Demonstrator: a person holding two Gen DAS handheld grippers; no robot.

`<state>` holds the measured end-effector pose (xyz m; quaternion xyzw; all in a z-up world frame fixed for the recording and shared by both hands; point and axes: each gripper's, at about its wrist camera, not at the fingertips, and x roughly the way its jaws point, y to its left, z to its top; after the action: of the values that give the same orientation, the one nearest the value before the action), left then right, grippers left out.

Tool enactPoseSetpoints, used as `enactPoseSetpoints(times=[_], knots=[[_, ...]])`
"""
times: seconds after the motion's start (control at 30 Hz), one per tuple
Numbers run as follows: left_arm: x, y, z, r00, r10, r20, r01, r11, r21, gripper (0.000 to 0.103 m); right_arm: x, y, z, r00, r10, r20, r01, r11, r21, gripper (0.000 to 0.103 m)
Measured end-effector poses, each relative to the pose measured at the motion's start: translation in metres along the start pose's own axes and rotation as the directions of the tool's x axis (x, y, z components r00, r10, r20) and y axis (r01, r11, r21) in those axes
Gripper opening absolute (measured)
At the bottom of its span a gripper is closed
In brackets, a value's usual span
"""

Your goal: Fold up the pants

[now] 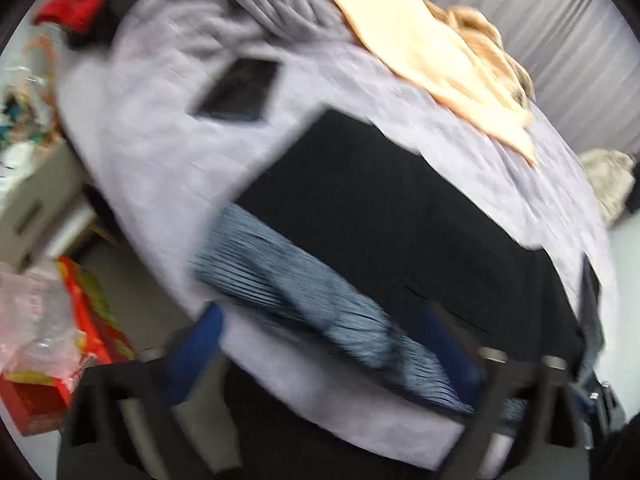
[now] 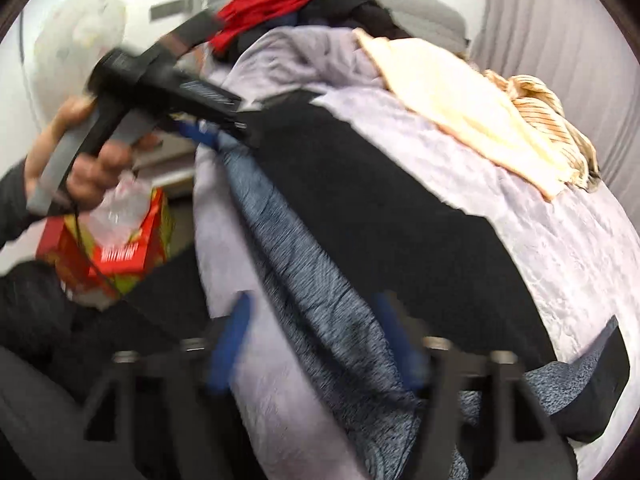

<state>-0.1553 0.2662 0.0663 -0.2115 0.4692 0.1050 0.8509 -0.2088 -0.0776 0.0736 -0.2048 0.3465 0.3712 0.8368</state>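
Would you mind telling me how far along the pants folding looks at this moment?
Early to midway, I think. The pants lie lengthwise on the lavender bedspread, black side up with a grey heathered side showing, so one lengthwise fold seems done. The left gripper is at the far end; whether it grips is blurred. The right gripper stands open over the near end. Folding end to end remains.

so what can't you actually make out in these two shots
- Left wrist view: motion blur smears the whole frame; the dark rectangle on the lavender bedspread cannot be identified.
- Right wrist view: whether the left gripper holds the grey-and-black pants is lost in blur.
- Right wrist view: the pants' near end is cut off behind the right gripper.
- Right wrist view: print on the red box is unreadable.
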Motion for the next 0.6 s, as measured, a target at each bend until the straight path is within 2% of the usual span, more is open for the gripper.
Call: enactPoseSetpoints(times=[0.1,0.17,0.2,0.27,0.37,0.43,0.5,0.53,0.6], knots=[[-0.017,0.021,0.004,0.999,0.034,0.038,-0.032,0.998,-0.053,0.103,0.005,-0.015,0.004,1.0,-0.015,0.012,0.014,0.997,0.082,0.076],[-0.029,0.022,0.008,0.993,0.07,0.093,-0.064,0.995,-0.07,0.103,0.018,-0.034,0.003,0.999,-0.018,-0.042,0.025,0.984,0.178,0.076],[-0.033,0.016,0.009,0.992,0.071,0.107,-0.066,0.997,-0.05,0.103,0.03,-0.045,-0.001,0.995,-0.008,-0.1,0.032,0.97,0.24,0.076],[-0.034,-0.003,0.009,0.991,0.048,0.121,-0.049,0.999,0.0,0.103,0.04,-0.058,-0.01,0.989,0.019,-0.147,0.028,0.951,0.308,0.076],[-0.031,-0.047,-0.001,0.993,-0.016,0.116,0.002,0.993,0.122,0.103,0.017,-0.061,-0.013,0.994,0.0,-0.109,0.035,0.947,0.32,0.077],[-0.024,-0.082,-0.012,0.995,-0.063,0.082,0.045,0.978,0.205,0.103,-0.006,-0.071,-0.015,0.994,-0.09,-0.068,0.109,0.929,0.353,0.081],[-0.011,-0.121,-0.025,0.994,-0.108,0.032,0.095,0.955,0.281,0.103,-0.032,-0.091,-0.02,0.966,-0.254,-0.057,0.254,0.868,0.426,0.085],[-0.003,-0.141,-0.033,0.993,-0.114,-0.004,0.11,0.939,0.326,0.103,-0.041,-0.105,-0.023,0.941,-0.329,-0.076,0.325,0.821,0.469,0.087],[0.016,-0.173,-0.048,0.992,-0.106,-0.073,0.126,0.911,0.393,0.103,-0.052,-0.139,-0.032,0.872,-0.457,-0.173,0.47,0.687,0.555,0.087]])
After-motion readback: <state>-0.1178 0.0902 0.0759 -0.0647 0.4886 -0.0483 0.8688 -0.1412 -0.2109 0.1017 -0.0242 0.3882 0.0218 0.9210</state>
